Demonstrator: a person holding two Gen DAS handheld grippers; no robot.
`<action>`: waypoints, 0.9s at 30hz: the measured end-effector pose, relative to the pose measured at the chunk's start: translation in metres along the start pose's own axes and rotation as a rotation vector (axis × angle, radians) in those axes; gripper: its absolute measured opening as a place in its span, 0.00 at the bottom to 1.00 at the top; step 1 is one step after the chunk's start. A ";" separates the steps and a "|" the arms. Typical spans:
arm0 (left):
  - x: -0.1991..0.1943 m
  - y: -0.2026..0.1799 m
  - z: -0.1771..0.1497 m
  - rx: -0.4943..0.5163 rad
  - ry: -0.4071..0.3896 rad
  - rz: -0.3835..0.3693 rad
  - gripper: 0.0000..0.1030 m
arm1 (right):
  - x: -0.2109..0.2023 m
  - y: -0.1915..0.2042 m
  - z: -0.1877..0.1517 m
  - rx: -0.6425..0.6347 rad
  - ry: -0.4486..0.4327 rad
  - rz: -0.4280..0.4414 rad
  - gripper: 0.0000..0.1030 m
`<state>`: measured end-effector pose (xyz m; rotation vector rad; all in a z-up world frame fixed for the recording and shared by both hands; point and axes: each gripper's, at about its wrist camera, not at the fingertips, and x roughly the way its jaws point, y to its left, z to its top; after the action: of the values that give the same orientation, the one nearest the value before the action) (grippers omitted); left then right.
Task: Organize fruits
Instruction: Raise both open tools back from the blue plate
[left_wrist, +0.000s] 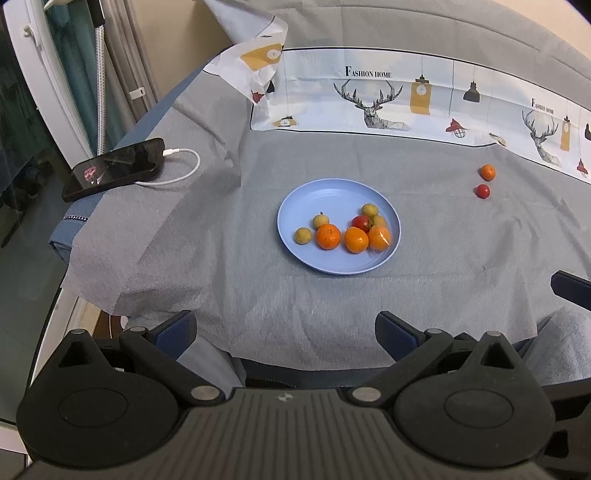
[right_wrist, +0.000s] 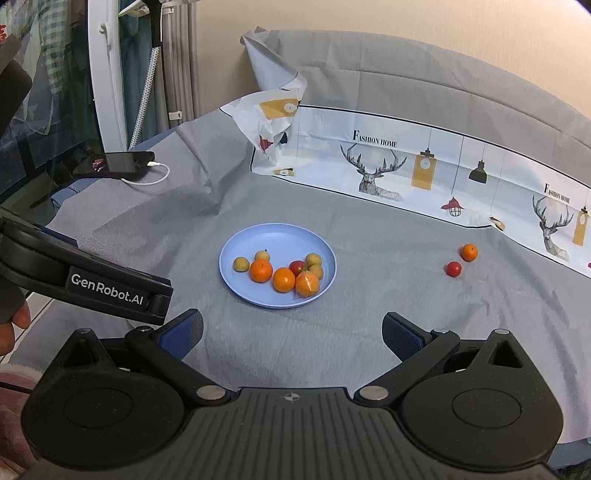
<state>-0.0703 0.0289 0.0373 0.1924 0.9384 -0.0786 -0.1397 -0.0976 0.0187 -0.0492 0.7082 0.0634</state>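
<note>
A light blue plate (left_wrist: 325, 195) (right_wrist: 258, 236) sits mid-table and holds several fruits: oranges (left_wrist: 328, 236) (right_wrist: 260, 270), small yellow-green fruits (left_wrist: 303, 235) (right_wrist: 241, 264) and a red tomato (left_wrist: 360, 222) (right_wrist: 296, 267). A loose small orange (left_wrist: 488, 172) (right_wrist: 469, 252) and a loose red tomato (left_wrist: 482, 191) (right_wrist: 453, 268) lie on the cloth to the right. My left gripper (left_wrist: 286, 332) is open and empty, well short of the plate. My right gripper (right_wrist: 291, 334) is open and empty, also short of the plate.
A grey cloth (left_wrist: 406, 295) covers the table. A phone (left_wrist: 114, 168) (right_wrist: 118, 162) with a white cable lies at the far left edge. A printed paper strip (left_wrist: 369, 96) (right_wrist: 406, 162) stands along the back. The left gripper's body (right_wrist: 92, 280) shows at left in the right wrist view.
</note>
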 end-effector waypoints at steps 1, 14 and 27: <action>0.001 0.000 0.000 0.000 0.002 0.000 1.00 | 0.001 0.000 0.000 0.000 0.002 0.000 0.99; 0.012 0.002 0.001 -0.005 0.030 -0.003 1.00 | 0.012 -0.002 -0.002 0.010 0.035 0.000 0.99; 0.028 -0.003 0.007 0.018 0.066 -0.002 1.00 | 0.025 -0.007 -0.003 0.036 0.066 -0.006 0.99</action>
<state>-0.0488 0.0254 0.0181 0.2121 1.0034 -0.0827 -0.1221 -0.1039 0.0007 -0.0188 0.7753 0.0431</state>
